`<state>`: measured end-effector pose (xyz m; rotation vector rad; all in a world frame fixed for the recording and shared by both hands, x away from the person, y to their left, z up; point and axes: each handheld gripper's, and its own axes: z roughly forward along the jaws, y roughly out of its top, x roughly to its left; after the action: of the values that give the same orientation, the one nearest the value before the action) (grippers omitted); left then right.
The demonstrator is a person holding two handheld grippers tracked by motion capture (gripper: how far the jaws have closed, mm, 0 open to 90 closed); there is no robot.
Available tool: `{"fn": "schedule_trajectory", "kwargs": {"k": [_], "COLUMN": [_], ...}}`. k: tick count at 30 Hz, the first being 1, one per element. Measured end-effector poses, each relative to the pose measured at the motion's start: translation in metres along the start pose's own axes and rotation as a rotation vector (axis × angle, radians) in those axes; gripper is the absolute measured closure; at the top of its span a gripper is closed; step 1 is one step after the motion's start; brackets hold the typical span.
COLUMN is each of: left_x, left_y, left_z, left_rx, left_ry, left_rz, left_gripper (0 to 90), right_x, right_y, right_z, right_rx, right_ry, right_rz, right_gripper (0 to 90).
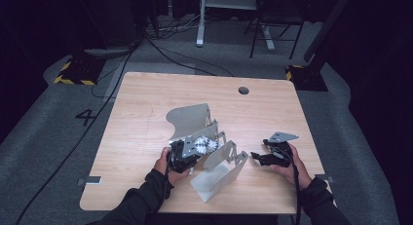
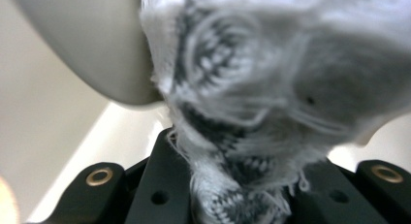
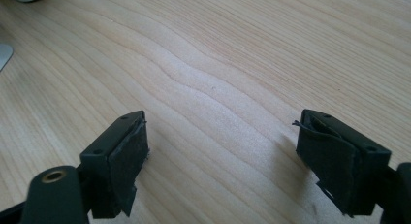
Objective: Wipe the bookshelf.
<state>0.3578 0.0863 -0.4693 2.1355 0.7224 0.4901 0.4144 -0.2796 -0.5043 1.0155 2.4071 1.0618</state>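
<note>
While the left gripper (image 1: pixel 191 151) clamps the grey-and-white knitted cloth (image 2: pixel 271 103) between the two grey metal bookends (image 1: pixel 221 172), releasing it there seems next; right gripper (image 1: pixel 265 157) rests wide open, empty.

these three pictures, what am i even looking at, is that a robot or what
No robot: a person sits at a light wooden table holding a hand-operated black gripper in each hand. The high view looks down from above the person. The other two come from small cameras riding on each gripper, looking along its black jaws. On the table stand two grey bent sheet-metal bookends, a far one and a near one. The left gripper is shut on a bunched white and dark grey knitted cloth beside the bookends. The right gripper hangs open over bare wood, holding nothing.
</note>
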Motion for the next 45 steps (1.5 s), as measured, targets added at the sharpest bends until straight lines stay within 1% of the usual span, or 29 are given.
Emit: {"fn": "schedule_trajectory", "kwargs": {"k": [3,6,8,11,12,13,14,15,16,19,20,21,23,25,26,29,31,32,33,34,35,36,37,38,40,42,45], "left_x": [0.001,0.003,0.002,0.001,0.001,0.002,0.003,0.004,0.006,0.008,0.008,0.008,0.008,0.006,0.005,0.002,0.0,-0.001,-0.004,-0.007,-0.009,-0.013,-0.013,-0.016,-0.022,-0.025,-0.023], "left_y": [0.005,0.009,0.012,0.018,0.021,0.023,0.024,0.025,0.025,0.021,0.019,0.017,0.014,0.01,0.008,0.001,-0.004,-0.006,-0.008,-0.009,-0.009,-0.007,-0.007,-0.005,0.0,0.004,0.009], "left_z": [-0.008,-0.015,-0.02,-0.032,-0.036,-0.04,-0.042,-0.044,-0.045,-0.039,-0.036,-0.033,-0.027,-0.02,-0.015,0.0,0.009,0.012,0.016,0.017,0.017,0.016,0.016,0.015,0.009,0.003,-0.008], "left_rx": [-0.028,-0.057,-0.085,-0.133,-0.152,-0.167,-0.178,-0.186,-0.189,-0.154,-0.139,-0.119,-0.098,-0.063,-0.042,0.029,0.066,0.077,0.097,0.102,0.093,0.083,0.083,0.071,0.03,-0.003,-0.068], "left_ry": [0.003,-0.001,-0.003,0.004,0.019,0.026,0.027,0.037,0.036,0.026,0.015,0.016,0.005,0.002,-0.004,-0.026,-0.042,-0.047,-0.053,-0.059,-0.071,-0.08,-0.08,-0.08,-0.1,-0.092,-0.094], "left_rz": [-0.006,-0.024,-0.019,-0.018,-0.014,-0.012,-0.013,-0.009,-0.016,-0.015,-0.019,-0.014,-0.019,-0.014,-0.018,-0.01,-0.015,-0.01,0.004,0.016,0.026,0.05,0.05,0.079,0.132,0.158,0.183], "left_gripper": [77.9,78.0,78.0,77.9,77.9,77.9,77.9,78.0,77.9,77.9,77.9,77.9,77.9,77.9,77.9,77.9,77.9,77.9,77.9,77.9,77.9,77.9,77.9,77.9,77.9,77.8,77.8], "right_x": [0.001,0.002,0.002,0.002,0.002,0.002,0.002,0.002,0.002,0.002,0.002,0.002,0.002,0.002,0.002,0.002,0.002,0.002,0.002,0.002,0.002,0.002,0.002,0.002,0.002,0.002,0.002], "right_y": [-0.001,-0.002,-0.002,-0.002,-0.002,-0.002,-0.002,-0.002,-0.002,-0.002,-0.002,-0.002,-0.002,-0.002,-0.002,-0.002,-0.002,-0.002,-0.002,-0.002,-0.002,-0.002,-0.002,-0.002,-0.002,-0.002,-0.002], "right_z": [-0.001,-0.002,-0.002,-0.003,-0.002,-0.002,-0.002,-0.002,-0.002,-0.002,-0.002,-0.002,-0.002,-0.002,-0.002,-0.002,-0.002,-0.002,-0.002,-0.002,-0.002,-0.002,-0.002,-0.002,-0.002,-0.002,-0.002], "right_rx": [-0.001,0.001,0.0,0.001,0.0,0.001,0.0,0.0,0.0,0.0,0.0,-0.001,0.0,0.0,0.0,0.0,0.0,0.0,0.0,-0.001,-0.001,-0.001,0.0,-0.001,-0.001,0.0,-0.001], "right_ry": [-0.002,-0.008,-0.007,-0.009,-0.009,-0.009,-0.007,-0.006,-0.006,-0.006,-0.006,-0.006,-0.006,-0.006,-0.006,-0.006,-0.006,-0.006,-0.005,-0.005,-0.006,-0.005,-0.006,-0.006,-0.006,-0.006,-0.006], "right_rz": [0.003,0.006,0.006,0.006,0.006,0.007,0.006,0.006,0.006,0.007,0.006,0.007,0.007,0.007,0.007,0.006,0.007,0.007,0.007,0.008,0.008,0.008,0.007,0.007,0.007,0.007,0.007], "right_gripper": [19.2,19.1,19.1,19.1,19.1,19.1,19.0,19.0,19.0,19.0,19.0,19.0,19.0,19.0,19.0,19.0,19.0,19.0,18.8,18.7,18.7,18.7,18.7,18.7,18.7,18.6,18.7]}}
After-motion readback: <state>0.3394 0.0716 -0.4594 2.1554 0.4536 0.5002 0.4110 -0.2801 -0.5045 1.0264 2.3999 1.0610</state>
